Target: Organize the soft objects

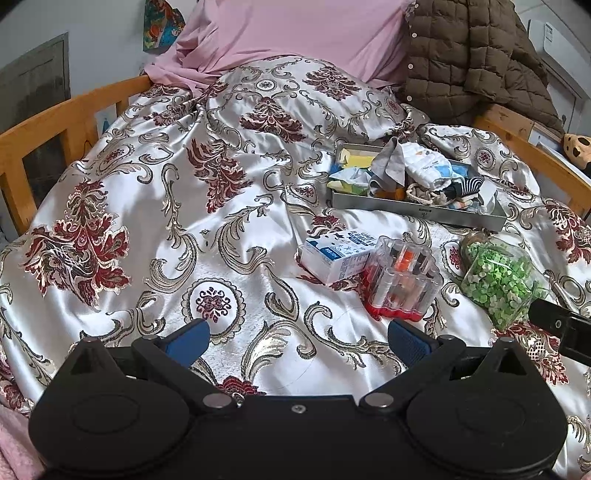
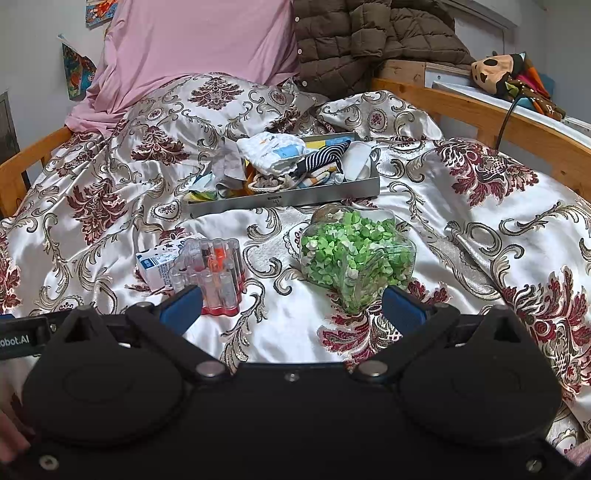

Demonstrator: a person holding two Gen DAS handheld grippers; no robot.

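A bed with a shiny flowered bedspread fills both views, a pink sheet and a brown quilted jacket at its head. Right of centre in the left view, a metal tray holds heaped cloths and socks. Below it lie a small carton, a clear case of tubes and a jar of green bits. The left gripper and right gripper both hover over the spread with fingers spread wide, holding nothing.
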